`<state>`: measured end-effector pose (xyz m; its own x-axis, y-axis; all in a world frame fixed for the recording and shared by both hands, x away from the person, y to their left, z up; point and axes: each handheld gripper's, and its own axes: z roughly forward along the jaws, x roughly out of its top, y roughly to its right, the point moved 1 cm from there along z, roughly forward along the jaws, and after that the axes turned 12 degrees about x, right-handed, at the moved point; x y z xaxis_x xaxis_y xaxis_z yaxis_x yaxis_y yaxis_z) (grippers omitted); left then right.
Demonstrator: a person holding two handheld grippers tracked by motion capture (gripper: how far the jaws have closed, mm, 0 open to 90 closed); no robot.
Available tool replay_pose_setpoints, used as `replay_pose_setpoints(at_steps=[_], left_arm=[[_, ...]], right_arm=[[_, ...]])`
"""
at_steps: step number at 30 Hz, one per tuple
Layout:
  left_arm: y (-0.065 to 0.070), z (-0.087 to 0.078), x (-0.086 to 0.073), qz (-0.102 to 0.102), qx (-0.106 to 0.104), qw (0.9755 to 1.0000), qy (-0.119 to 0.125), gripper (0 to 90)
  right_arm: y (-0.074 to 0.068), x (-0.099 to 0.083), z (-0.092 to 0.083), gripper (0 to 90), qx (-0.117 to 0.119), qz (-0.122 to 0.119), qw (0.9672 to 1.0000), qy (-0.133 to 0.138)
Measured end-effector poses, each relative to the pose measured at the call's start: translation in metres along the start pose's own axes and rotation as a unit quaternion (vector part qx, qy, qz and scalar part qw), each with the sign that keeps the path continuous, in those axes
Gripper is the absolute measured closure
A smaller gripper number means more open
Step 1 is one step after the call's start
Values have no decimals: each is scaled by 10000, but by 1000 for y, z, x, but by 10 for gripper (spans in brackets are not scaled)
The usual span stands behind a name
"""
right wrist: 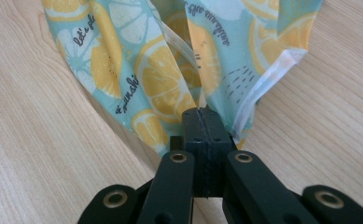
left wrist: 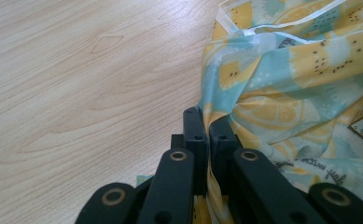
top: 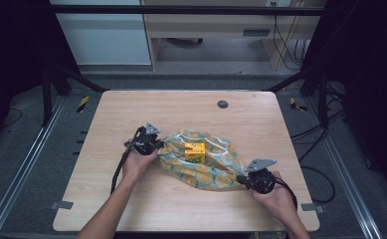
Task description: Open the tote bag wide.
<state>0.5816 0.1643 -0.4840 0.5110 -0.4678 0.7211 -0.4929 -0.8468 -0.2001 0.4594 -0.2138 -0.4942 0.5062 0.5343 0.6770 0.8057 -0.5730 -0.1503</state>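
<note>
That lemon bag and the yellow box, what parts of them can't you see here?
- Yellow box: high view, too small to read its print; its lower part is hidden by folds of the lemon bag.
- Same box, left gripper view: just a corner with a barcode, cut off by the right edge.
- Bag edges pinched inside the left gripper and right gripper: hidden by the shut jaws.

High view looks down on the table (top: 131, 199); both tool views sit close, sharing the lemon-print cloth (top: 206, 172).

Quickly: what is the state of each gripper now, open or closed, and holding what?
Left gripper: closed on the edge of the teal plastic bag with yellow lemon print.
Right gripper: closed on the same bag's other edge.
</note>
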Motion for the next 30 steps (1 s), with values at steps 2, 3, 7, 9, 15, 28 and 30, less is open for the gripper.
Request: replay_pose_setpoints(at_steps=[2,3,7,9,15,28,30], left_arm=[[0,-1,0,12,3,10000,-3,888],[0,-1,0,21,4,10000,1,889],[0,0,0,7,2,10000,-2,889],[0,0,0,11,-1,10000,-6,889],[-1,-1,0,16,3,10000,4,890],[1,-8,-14,183,-82,9998,22,886],[2,-8,-15,235,-95,9997,-36,886]], right_arm=[[0,-1,-1,900,3,22,10000,-12],[0,-2,-1,900,0,-4,10000,-13],[0,-3,-2,900,-18,2,10000,-34],[0,-3,-2,900,-28,18,10000,-26],[1,-4,-3,900,-56,64,10000,-25],[-7,-4,4,900,74,-68,9997,-204],[-7,-4,5,900,70,-62,9997,-214]])
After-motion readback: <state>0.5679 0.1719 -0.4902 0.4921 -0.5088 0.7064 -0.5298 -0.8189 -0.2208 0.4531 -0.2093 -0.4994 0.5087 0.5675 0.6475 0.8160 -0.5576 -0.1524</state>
